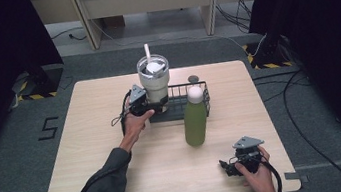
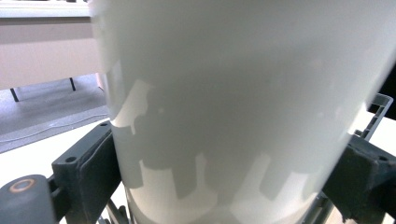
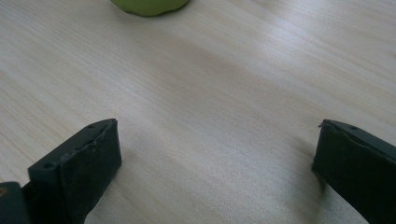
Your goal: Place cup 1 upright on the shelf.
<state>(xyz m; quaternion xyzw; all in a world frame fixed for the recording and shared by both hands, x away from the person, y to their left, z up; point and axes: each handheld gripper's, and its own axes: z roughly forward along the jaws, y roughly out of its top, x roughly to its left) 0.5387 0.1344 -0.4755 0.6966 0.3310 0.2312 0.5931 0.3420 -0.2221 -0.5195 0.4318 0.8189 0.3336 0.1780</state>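
Note:
A tall cream tumbler [image 1: 154,80] with a clear lid and a white straw stands at the left end of a black wire basket [image 1: 195,103]. My left gripper [image 1: 152,107] is shut on its lower body. In the left gripper view the tumbler [image 2: 233,107] presses against both pads [image 2: 95,172]. A green bottle [image 1: 195,118] with a white cap stands upright on the table just in front of the basket. My right gripper [image 1: 226,165] rests open near the table's front right, jaws wide apart over bare wood [image 3: 217,158], with the bottle's base [image 3: 149,5] beyond them.
The light wooden table [image 1: 98,136] has bare room on its left half and front middle. A small dark round object [image 1: 193,78] lies behind the basket. Cables run across the floor to the right, and black curtains stand on both sides.

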